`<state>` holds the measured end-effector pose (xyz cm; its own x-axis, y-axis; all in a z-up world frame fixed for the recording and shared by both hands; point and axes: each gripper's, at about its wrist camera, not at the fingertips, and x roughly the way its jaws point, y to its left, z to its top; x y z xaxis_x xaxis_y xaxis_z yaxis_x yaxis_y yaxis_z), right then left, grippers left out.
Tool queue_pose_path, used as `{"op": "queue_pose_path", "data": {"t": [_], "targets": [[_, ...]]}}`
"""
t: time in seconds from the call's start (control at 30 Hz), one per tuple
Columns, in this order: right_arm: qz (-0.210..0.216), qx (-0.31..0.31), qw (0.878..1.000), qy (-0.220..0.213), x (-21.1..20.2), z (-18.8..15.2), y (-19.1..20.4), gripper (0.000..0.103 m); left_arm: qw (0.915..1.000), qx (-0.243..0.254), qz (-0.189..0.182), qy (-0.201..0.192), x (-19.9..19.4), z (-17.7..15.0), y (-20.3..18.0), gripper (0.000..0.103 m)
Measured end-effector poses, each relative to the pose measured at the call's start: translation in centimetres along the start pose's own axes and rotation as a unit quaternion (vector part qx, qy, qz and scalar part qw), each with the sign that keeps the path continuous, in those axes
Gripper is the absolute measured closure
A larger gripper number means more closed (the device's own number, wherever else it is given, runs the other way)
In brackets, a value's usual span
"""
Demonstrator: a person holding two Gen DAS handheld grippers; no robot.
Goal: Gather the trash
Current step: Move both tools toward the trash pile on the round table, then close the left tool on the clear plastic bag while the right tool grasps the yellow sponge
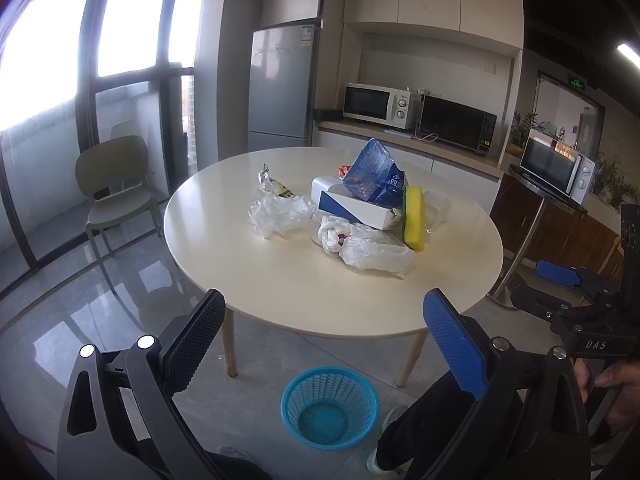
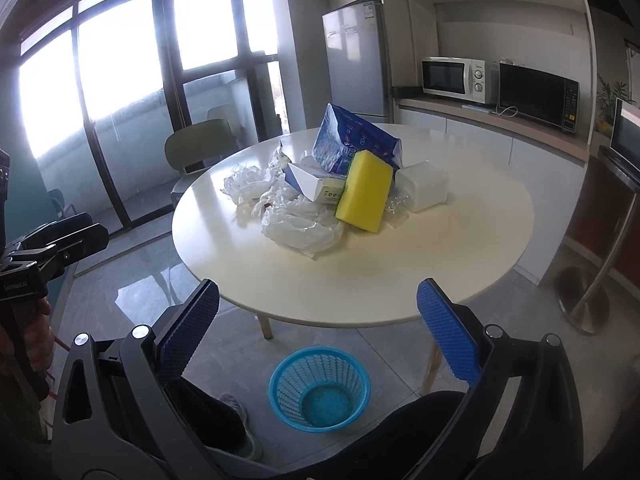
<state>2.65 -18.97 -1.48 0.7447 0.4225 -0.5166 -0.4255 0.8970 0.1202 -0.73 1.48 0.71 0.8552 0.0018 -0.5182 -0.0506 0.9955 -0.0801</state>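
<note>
Left wrist view: left gripper [image 1: 324,318] held short of the round bench [image 1: 248,280], jaws wide, nothing between them. Trash heaped mid-bench: blue bag [image 1: 374,174] upright at the back, white-and-blue carton [image 1: 352,208] lying in front of it, yellow sponge [image 1: 414,218] on edge at the carton's right end, crumpled clear plastic bags [image 1: 368,248] at the front and left, foil wrapper [image 1: 270,182] at the far left. Blue mesh basket [image 1: 330,406] on the floor beneath the near bench edge, bare inside. Right gripper [image 1: 560,276] visible at the right edge, a hand [image 1: 614,392] on its handle. Right wrist view: right gripper [image 2: 318,314] also off the bench [image 2: 460,248], jaws wide, holding nothing. Same heap: sponge [image 2: 364,190] leaning against the carton [image 2: 316,184], bag [image 2: 352,140] behind, white tub [image 2: 422,186] just right of the sponge, plastic bags [image 2: 300,224] in front. Basket [image 2: 320,386] on the floor between the fingers.
</note>
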Motion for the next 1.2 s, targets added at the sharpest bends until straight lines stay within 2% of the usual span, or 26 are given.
{"op": "queue_pose_path", "data": {"t": [0.77,1.0,1.2], "targets": [[-0.005,0.009,1.0,0.002,0.6,1.0,-0.1,0.009,0.9999,-0.011,0.009,0.003,0.9,0.2,1.0,0.006],[-0.011,0.022,1.0,0.001,2.3,2.4,-1.0,0.009,0.999,-0.035,0.013,0.023,4.0,1.1,2.9,0.006],[-0.011,0.034,0.999,0.011,5.1,4.3,-1.9,0.009,0.9988,-0.028,0.031,0.026,6.9,2.6,4.0,0.006]]}}
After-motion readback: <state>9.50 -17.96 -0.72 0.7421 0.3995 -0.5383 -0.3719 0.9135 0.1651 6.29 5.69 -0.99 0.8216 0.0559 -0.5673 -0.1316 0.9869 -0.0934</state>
